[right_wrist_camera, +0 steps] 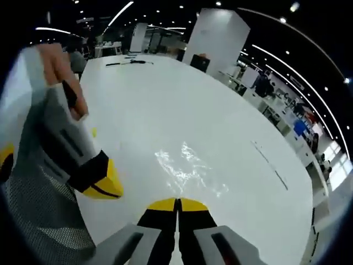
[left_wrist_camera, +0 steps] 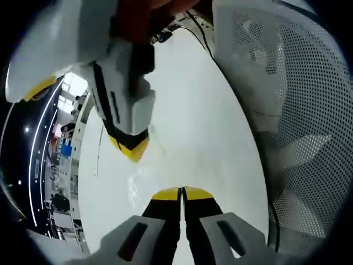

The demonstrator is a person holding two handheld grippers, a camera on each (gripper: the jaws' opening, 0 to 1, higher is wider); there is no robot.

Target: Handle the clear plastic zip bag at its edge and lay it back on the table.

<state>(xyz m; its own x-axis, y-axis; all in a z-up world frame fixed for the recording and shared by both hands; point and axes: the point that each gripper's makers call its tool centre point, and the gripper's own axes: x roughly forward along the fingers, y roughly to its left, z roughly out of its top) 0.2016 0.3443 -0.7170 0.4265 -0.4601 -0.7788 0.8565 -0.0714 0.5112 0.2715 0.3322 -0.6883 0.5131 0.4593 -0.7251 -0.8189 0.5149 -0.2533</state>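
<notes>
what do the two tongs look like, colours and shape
Both tongs share one design. The left tongs and the right tongs have pale grey bodies with dark slots, black tapering jaws and yellow tips. The right tongs also show in the left gripper view.

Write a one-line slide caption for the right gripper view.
Right gripper, jaws together, at the edge of a clear plastic bag lying on a white table; left gripper alongside.
</notes>
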